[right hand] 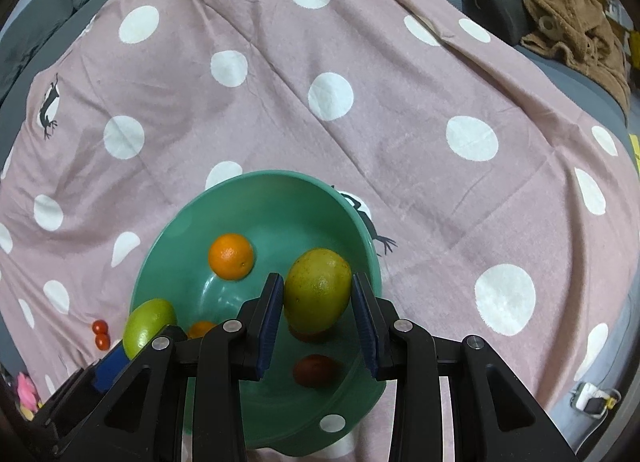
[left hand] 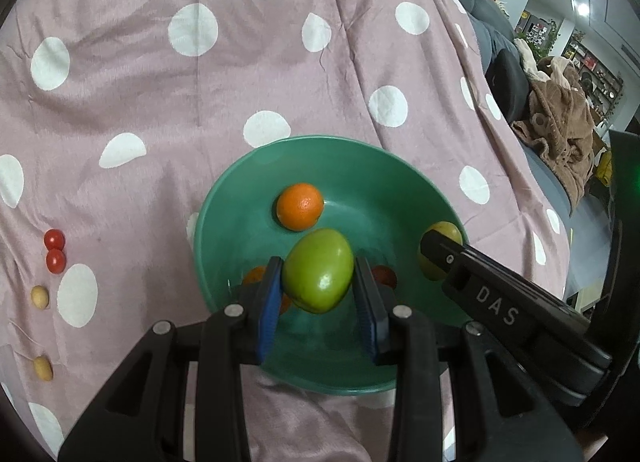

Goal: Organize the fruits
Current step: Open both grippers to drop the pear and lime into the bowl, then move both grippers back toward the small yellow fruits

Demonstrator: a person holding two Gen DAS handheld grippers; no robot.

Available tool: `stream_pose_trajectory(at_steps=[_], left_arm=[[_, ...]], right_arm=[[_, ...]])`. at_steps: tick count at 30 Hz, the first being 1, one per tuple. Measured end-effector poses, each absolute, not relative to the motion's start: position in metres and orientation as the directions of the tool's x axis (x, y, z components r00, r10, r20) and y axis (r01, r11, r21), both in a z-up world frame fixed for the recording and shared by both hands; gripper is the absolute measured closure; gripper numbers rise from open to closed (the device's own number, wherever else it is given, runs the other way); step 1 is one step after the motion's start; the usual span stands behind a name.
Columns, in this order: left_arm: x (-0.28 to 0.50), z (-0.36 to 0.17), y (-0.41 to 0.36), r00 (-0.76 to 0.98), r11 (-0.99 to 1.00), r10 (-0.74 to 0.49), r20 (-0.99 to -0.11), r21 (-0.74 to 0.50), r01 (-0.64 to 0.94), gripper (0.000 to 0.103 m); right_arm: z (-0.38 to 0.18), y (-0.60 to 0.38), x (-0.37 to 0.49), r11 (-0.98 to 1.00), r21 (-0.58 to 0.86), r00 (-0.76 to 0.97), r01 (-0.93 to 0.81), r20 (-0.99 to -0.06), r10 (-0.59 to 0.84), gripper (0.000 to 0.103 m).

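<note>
A green bowl (left hand: 408, 189) (right hand: 256, 197) sits on a pink polka-dot cloth. My left gripper (left hand: 318, 282) is shut on a green mango (left hand: 320, 270) over the bowl; it also shows in the right wrist view (right hand: 148, 322). My right gripper (right hand: 318, 302) is shut on a yellow-green mango (right hand: 318, 290) over the bowl's right side; it shows in the left wrist view (left hand: 440, 238). An orange (left hand: 300, 205) (right hand: 231, 256) lies in the bowl. A dark red fruit (right hand: 314, 370) and another orange fruit (right hand: 200, 328) lie below the grippers.
Two cherry tomatoes (left hand: 55, 250) (right hand: 100, 334) and two small tan fruits (left hand: 40, 296) lie on the cloth left of the bowl. A brown garment (right hand: 576, 21) lies on the grey sofa at the far right. A pink object (right hand: 26, 388) sits at the lower left.
</note>
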State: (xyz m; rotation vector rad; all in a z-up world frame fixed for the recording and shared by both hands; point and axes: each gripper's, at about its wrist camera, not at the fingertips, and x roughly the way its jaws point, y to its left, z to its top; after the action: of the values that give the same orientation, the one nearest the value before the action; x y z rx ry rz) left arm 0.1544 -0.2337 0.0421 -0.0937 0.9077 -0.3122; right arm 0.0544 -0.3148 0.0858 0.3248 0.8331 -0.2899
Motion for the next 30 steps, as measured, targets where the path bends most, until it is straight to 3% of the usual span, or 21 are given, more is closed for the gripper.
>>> stream_pose_trajectory(at_steps=[6,10,12,16,30], left_arm=[[0.154,0.036,-0.232,0.552,0.944,-0.327,-0.767,-0.239,0.227,0.068],[0.147,0.042,-0.228,0.574,0.950,-0.309,-0.759,-0.213,0.231,0.052],[0.140,0.048,-0.220,0.592,0.946,-0.323,-0.739,-0.225,0.234,0.047],[0.130,0.059,-0.194,0.611,0.943,-0.332,-0.719,-0.261,0.205,0.040],[0.082,0.058,-0.026,0.658,0.960,-0.087,-0.748,-0.240,-0.146,0.035]], right_arm=[[0.085,-0.314,0.056,0.913,0.160,0.633,0.375,-0.764,-0.126,0.067],[0.086,-0.314,0.056,0.917,0.147,0.632,0.371,-0.764,-0.133,0.066],[0.089,-0.312,0.053,0.918,0.145,0.642,0.369,-0.754,-0.139,0.053],[0.097,-0.303,0.051,0.926,0.153,0.668,0.345,-0.733,-0.127,0.047],[0.100,-0.220,0.067,0.980,0.126,0.694,0.152,-0.720,-0.015,0.047]])
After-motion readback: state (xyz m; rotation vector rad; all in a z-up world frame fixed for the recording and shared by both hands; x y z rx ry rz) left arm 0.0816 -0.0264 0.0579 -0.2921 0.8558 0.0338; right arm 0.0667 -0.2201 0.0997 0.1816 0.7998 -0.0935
